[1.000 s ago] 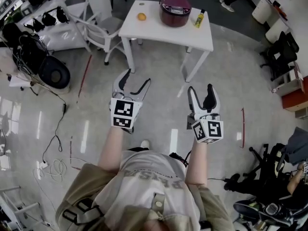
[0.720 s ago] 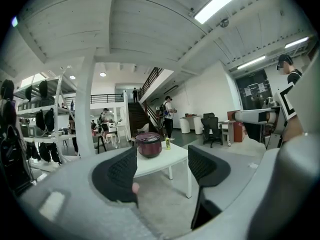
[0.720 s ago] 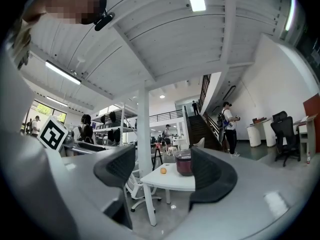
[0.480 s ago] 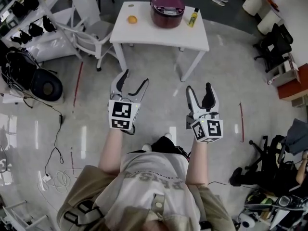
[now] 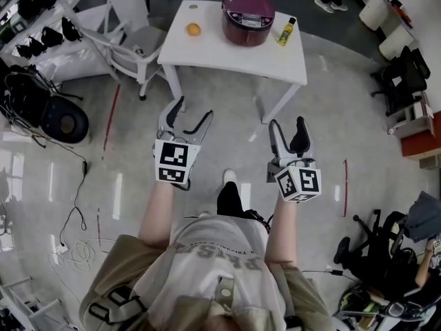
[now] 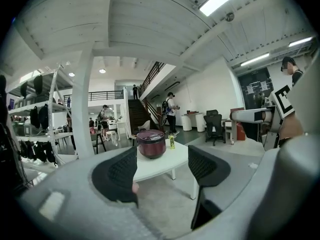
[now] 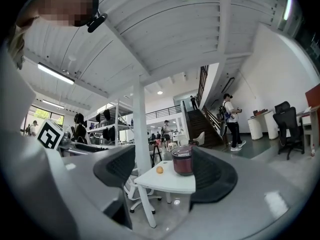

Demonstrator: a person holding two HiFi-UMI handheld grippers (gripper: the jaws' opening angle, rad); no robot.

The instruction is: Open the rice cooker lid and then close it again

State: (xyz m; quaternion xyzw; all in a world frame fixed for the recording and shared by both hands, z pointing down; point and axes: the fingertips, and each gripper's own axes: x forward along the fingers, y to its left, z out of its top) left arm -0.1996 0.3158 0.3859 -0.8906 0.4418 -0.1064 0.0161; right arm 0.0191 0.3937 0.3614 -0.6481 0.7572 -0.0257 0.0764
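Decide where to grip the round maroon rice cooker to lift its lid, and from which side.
Likely the front edge of the lid of the round maroon rice cooker, approached from the near side of the white table: the lid lies shut, and its pale panel seems to face that way. The latch is too small to see.

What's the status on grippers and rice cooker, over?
Left gripper and right gripper open, empty, short of the table. Cooker lid shut, untouched. Orange and bottle flank it, clear of the lid.
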